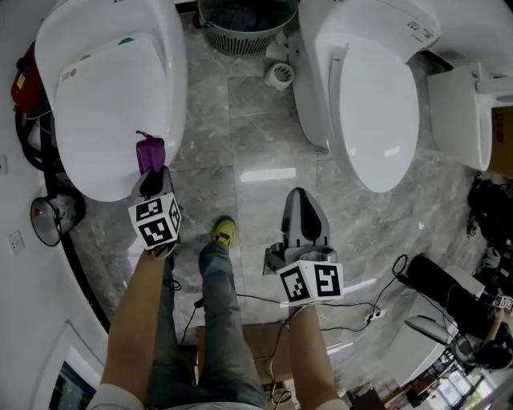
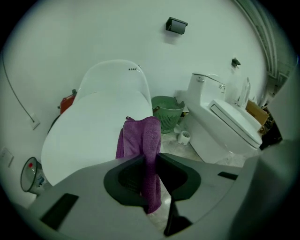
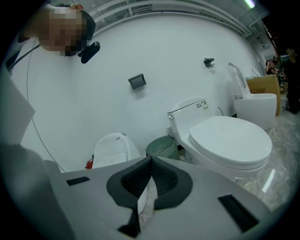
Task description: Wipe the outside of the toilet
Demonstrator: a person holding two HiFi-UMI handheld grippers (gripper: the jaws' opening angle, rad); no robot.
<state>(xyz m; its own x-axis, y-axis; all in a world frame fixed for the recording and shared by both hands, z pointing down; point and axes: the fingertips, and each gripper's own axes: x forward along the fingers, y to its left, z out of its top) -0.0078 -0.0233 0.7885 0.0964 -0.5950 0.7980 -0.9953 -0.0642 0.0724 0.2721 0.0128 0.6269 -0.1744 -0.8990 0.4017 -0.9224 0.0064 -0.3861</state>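
Note:
A white toilet (image 1: 112,96) with its lid down stands at the left of the head view; it fills the middle of the left gripper view (image 2: 93,131). My left gripper (image 1: 151,178) is shut on a purple cloth (image 1: 149,152), which hangs over the lid's front rim; the purple cloth (image 2: 143,140) drapes up from between the jaws. A second white toilet (image 1: 369,104) stands at the right, also seen in the right gripper view (image 3: 225,136). My right gripper (image 1: 303,210) is shut on nothing and hovers over the floor between the two toilets.
A green basket (image 1: 244,24) sits at the wall between the toilets, with a small white roll (image 1: 279,75) beside it. A red object (image 1: 22,80) lies left of the left toilet. Cables and a dark bag (image 1: 441,284) lie at the right. A third toilet (image 1: 465,112) shows at far right.

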